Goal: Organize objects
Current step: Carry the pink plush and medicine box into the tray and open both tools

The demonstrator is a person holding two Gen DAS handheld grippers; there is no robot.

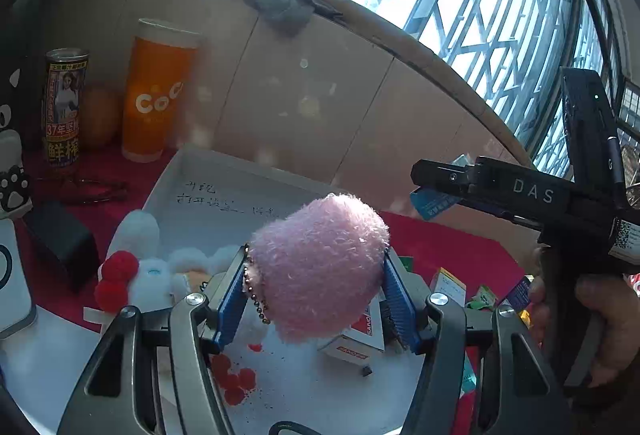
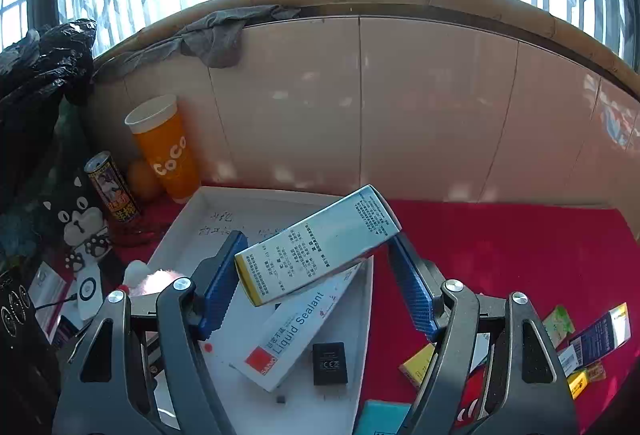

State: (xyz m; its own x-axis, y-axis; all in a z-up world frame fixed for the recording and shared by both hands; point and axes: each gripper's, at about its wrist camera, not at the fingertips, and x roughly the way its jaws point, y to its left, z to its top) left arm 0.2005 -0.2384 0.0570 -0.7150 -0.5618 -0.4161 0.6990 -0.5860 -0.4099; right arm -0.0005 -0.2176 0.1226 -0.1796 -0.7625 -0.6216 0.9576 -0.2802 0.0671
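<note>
Nearest to us, our left gripper (image 1: 316, 275) is closed on a pink plush keychain (image 1: 320, 267), its blue pads (image 1: 394, 291) pressed into the fluff on both sides and the bead chain (image 1: 256, 291) dangling by the left pad. It hangs over the white tray (image 1: 208, 171), above the Liquid Sealant box (image 2: 298, 335). To place it well, we judge we should lower it to a bare patch of the tray floor before releasing, clear of the white plush with red pompoms (image 1: 132, 275) at the near-left, so it neither rolls nor snags its chain.

Our right gripper (image 2: 316, 271) holds a grey-blue carton (image 2: 320, 243) crosswise and tilted, right end high, also above the tray. The fingers stand fairly wide, and the grip looks shallow, so we should keep it level and set it flat beside the sealant box.

Both tools point forward and slightly down toward the tray; from the left view the right one crosses in from the right, held in a hand (image 1: 600, 319).

Farther back, against the tiled wall, stand an orange CoCo cup (image 2: 168, 155) and a drink can (image 2: 112, 187).
</note>
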